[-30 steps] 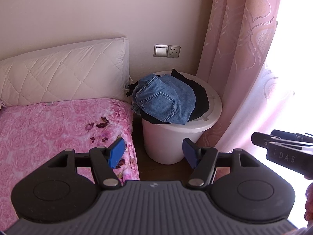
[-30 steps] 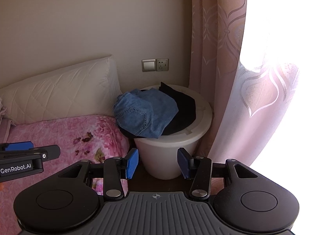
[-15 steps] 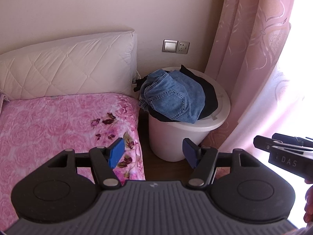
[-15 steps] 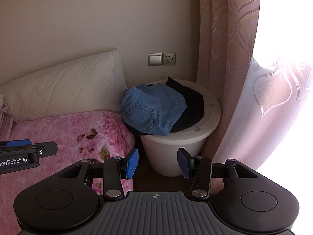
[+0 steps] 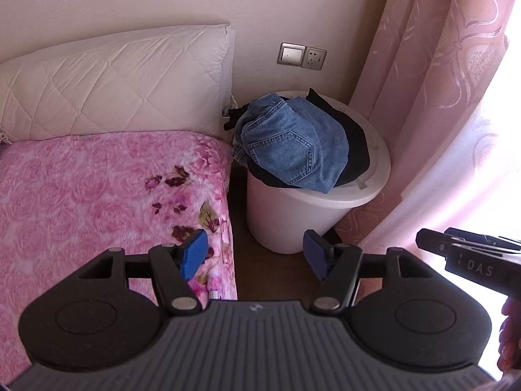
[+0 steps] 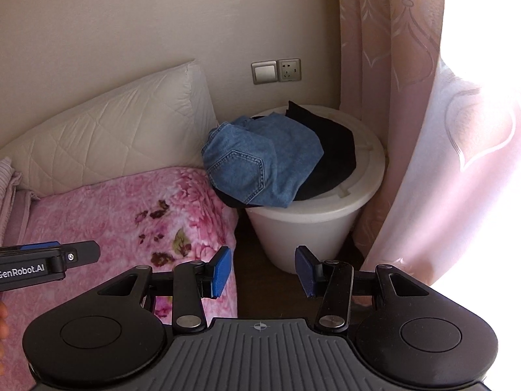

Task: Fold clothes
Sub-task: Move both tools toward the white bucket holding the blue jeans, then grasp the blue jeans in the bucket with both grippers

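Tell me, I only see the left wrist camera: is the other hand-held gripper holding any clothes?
Observer: No. The right hand-held gripper stands open, with nothing between its blue pads.
Operator: Is there anything on the bed that I can't see?
Observer: Yes, a ribbed lilac cloth lies beside the pillow, at the far left of the right wrist view.

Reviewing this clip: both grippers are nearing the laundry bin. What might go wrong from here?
1. The jeans lie on a black garment; one grab may lift both.
2. The white bin stands in a narrow gap between bed and curtain, so the right gripper might snag fabric.
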### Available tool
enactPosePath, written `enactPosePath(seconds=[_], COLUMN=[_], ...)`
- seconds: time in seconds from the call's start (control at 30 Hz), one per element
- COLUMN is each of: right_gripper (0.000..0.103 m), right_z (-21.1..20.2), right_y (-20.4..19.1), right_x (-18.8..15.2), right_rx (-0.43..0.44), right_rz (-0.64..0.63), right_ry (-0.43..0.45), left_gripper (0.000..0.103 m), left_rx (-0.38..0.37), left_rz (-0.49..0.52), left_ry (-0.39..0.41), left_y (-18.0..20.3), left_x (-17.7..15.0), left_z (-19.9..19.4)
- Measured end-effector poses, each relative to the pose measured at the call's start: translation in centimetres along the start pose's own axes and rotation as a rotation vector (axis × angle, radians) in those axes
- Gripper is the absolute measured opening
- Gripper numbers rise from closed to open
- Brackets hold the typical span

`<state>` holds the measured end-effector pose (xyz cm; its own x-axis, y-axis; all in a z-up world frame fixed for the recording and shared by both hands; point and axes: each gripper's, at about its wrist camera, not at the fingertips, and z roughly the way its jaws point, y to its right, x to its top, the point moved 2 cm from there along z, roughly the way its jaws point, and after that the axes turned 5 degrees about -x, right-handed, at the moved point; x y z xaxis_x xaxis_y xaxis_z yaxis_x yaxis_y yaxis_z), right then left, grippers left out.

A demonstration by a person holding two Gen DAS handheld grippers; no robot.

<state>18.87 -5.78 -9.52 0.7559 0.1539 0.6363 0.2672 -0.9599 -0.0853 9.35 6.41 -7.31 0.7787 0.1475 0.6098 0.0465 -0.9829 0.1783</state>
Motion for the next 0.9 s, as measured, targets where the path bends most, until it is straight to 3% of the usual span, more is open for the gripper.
enactPosePath(seconds=[0.23, 0.53, 0.7, 0.9], right_gripper=[0.048, 0.048, 0.048, 0.053], right_z=[3.1, 10.6, 16.6, 23.5], right_y=[0.2, 2.2, 4.6, 7.5], right_x=[1.9, 5.6, 8.5, 10.5], right_rx=[0.035, 0.084, 0.129, 0.151], right_rz=[-0.012, 0.018, 0.118, 0.262], right_ry=[0.010, -0.041, -0.129, -0.232], left_gripper=[0.057, 0.056, 0.058, 0.058], left_rx=[0.040, 0.040, -0.028, -0.037], left_rz=[-0.005, -0.056, -0.062, 0.045], left_ry=[0.054, 0.033, -0.002, -0.013], left_y=[0.0, 0.1, 0.3, 1.0], left_x=[1.5, 6.3, 10.1, 13.2], left_z=[2.5, 9.8, 15.1, 21.2])
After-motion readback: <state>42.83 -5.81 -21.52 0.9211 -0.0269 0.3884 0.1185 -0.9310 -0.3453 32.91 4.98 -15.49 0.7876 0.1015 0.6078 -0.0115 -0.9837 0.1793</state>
